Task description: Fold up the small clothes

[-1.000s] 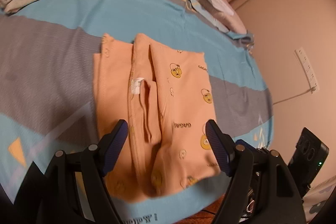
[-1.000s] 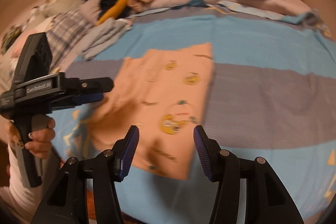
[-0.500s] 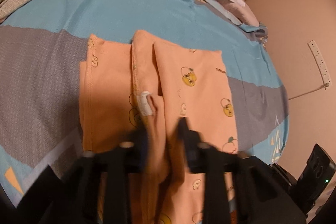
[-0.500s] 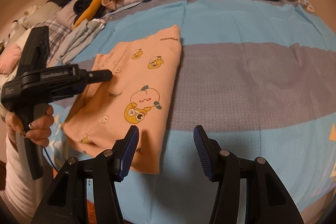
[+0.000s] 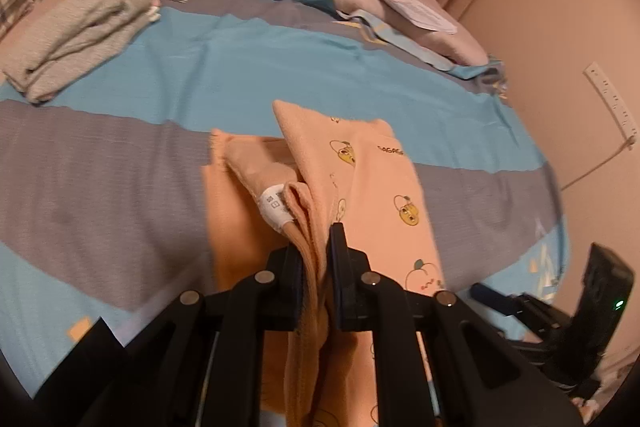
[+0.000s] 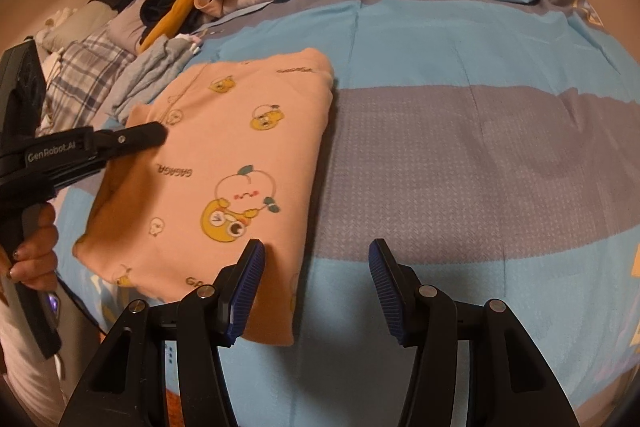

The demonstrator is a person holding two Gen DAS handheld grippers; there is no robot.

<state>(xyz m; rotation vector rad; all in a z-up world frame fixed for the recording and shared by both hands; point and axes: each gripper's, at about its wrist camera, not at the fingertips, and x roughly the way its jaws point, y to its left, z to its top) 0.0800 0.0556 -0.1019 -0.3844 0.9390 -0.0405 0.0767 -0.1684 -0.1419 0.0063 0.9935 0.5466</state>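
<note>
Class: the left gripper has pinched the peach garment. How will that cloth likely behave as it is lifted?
Probably floppy: the peach garment already drapes in soft folds from the closing left gripper. Likely light, since one pinch raises a fold. Its stacked layers may slide apart.

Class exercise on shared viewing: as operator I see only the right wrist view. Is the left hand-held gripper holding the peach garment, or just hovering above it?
Observer: The left hand-held gripper has a raised fold of the garment pinched between its jaws, which are closing.
Operator: Anything beside that fold?
Observer: A white label sits just left of it.
Operator: Anything beyond the bed?
Observer: A white power strip on the wall, with a cord.
</note>
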